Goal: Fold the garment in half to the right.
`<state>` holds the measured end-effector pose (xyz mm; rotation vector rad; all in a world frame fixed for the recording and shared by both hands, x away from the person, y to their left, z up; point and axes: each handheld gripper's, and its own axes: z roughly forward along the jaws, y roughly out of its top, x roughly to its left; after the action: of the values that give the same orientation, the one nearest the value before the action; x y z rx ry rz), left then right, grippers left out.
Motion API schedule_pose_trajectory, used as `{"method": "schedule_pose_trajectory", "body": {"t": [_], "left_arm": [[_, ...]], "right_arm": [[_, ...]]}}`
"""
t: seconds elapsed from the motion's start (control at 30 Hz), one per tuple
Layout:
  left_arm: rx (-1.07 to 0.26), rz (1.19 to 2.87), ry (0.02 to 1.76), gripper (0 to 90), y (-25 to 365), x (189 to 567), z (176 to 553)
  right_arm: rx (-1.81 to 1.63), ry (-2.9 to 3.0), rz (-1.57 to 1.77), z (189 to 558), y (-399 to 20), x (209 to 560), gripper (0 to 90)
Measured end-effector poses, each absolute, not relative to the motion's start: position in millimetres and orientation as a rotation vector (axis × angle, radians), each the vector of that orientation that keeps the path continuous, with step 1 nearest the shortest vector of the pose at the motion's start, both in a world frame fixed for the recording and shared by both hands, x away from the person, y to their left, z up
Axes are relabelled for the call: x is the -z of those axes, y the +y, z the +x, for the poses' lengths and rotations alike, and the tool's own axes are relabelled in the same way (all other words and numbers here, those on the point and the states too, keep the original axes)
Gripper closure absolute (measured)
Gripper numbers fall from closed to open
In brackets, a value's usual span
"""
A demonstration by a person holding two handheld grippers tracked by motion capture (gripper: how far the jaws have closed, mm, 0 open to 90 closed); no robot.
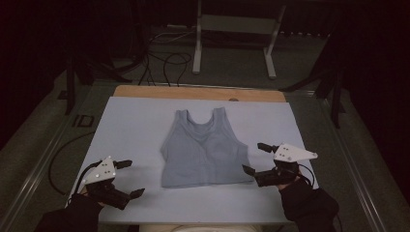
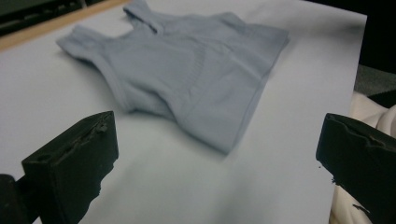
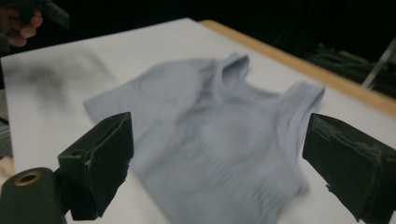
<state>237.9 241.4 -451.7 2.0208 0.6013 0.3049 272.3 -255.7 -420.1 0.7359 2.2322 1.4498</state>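
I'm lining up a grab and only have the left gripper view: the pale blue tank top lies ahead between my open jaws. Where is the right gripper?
Observer: The right gripper sits at the tank top's lower right corner, by the hem, in the high view.
Operator: Is it open, or already on the cloth?
Observer: Open; in the right gripper view its jaws stand wide apart with the tank top between them, nothing pinched.
Operator: And how far off does my left gripper look from above?
Observer: The left gripper is clear of the garment, on the bare light mat off the lower left corner.
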Motion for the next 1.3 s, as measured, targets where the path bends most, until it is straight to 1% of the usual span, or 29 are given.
{"method": "schedule_pose_trajectory", "body": {"t": [0.03,0.07,0.13,0.37,0.47,0.5,0.53,0.57,0.73,0.8,0.9,1.07,1.3], "left_arm": [[-0.301,2.023,0.598,0.0,240,449,239],[-0.306,2.024,0.595,0.0,239,446,240],[-0.315,2.039,0.583,0.0,236,440,242],[-0.325,2.063,0.565,0.0,225,425,250],[-0.337,2.081,0.56,0.0,220,419,253],[-0.343,2.082,0.561,0.0,218,418,254],[-0.345,2.083,0.56,0.0,217,417,255],[-0.341,2.086,0.561,0.0,215,416,256],[-0.34,2.109,0.563,0.0,205,418,261],[-0.331,2.116,0.566,0.0,201,420,262],[-0.331,2.124,0.556,0.0,196,423,263],[-0.307,2.147,0.56,0.0,186,429,266],[-0.301,2.174,0.601,0.0,175,442,271]], "right_arm": [[-1.467,2.223,0.716,278,-251,410,9.1],[-1.467,2.223,0.716,278,-251,410,9.1],[-1.465,2.209,0.677,288,-242,396,9.1],[-1.475,2.221,0.637,310,-222,376,9.1],[-1.498,2.238,0.612,326,-206,368,9.1],[-1.498,2.238,0.612,326,-206,368,9.1],[-1.507,2.244,0.603,334,-196,366,9.1],[-1.507,2.244,0.603,334,-196,366,9.1],[-1.52,2.274,0.575,354,-171,364,9.1],[-1.527,2.294,0.573,367,-156,365,9.1],[-1.528,2.307,0.57,376,-146,367,9.1],[-1.508,2.344,0.549,398,-118,375,9.2],[-1.491,2.391,0.541,417,-93,388,9.2]]}}
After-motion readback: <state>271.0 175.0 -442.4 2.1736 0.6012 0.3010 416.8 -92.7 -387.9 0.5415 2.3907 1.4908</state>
